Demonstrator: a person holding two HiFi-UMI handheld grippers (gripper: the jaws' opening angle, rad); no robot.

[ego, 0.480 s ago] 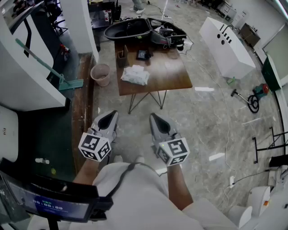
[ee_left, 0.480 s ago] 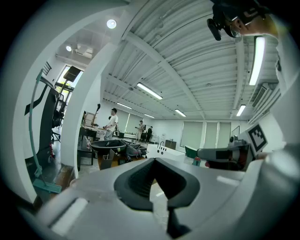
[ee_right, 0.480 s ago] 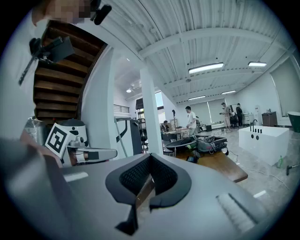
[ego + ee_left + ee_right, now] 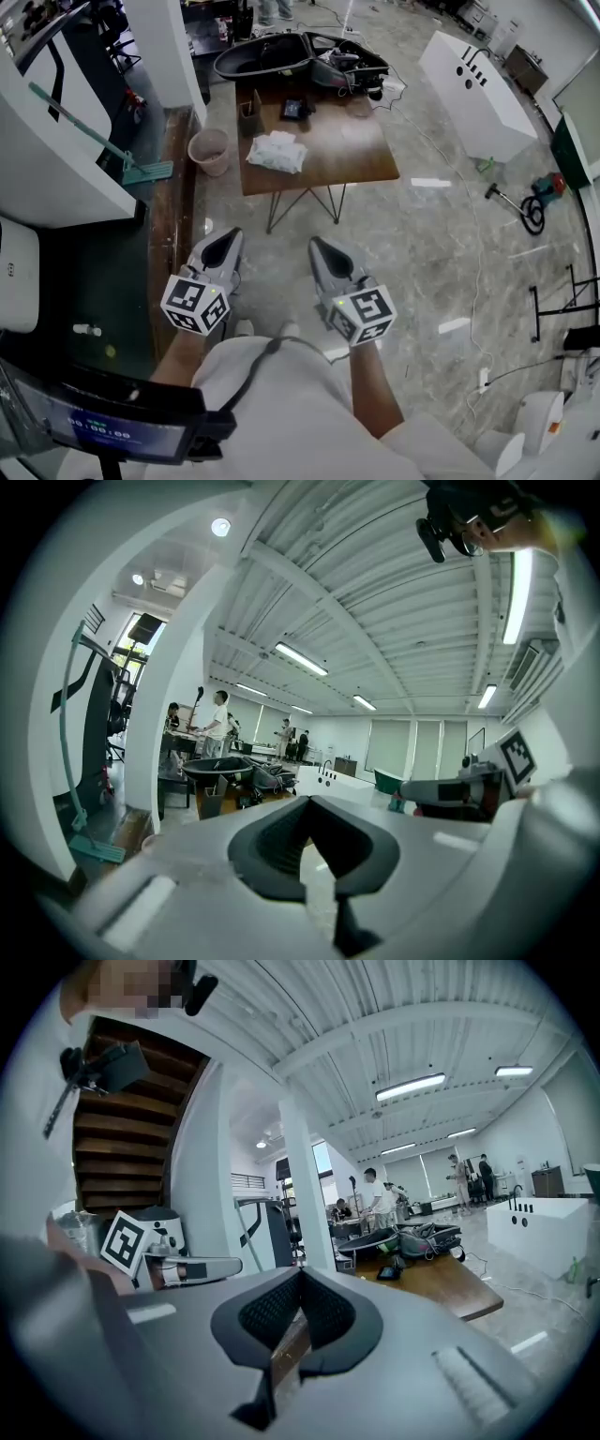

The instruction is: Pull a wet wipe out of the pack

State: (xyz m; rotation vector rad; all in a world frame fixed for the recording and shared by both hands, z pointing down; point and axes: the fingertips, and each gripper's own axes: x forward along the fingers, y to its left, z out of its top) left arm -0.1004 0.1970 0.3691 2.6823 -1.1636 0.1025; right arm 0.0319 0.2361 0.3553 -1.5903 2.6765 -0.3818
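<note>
Wooden table (image 4: 356,150) on grey floor. White cabinet (image 4: 473,94) to right of table, well apart. Black tub (image 4: 262,58) at table's far end, partly overhanging.

Left gripper (image 4: 225,242) and right gripper (image 4: 319,246) side by side, short of table's near edge and well apart from it. Jaws of both closed tip to tip, nothing between them.

Pink bucket (image 4: 209,150) on floor just left of table. Wet wipe pack (image 4: 275,152) flat on table's left half, toward near edge, untouched. Small dark device (image 4: 293,110) on table beyond pack, possibly a phone; too small to tell.
</note>
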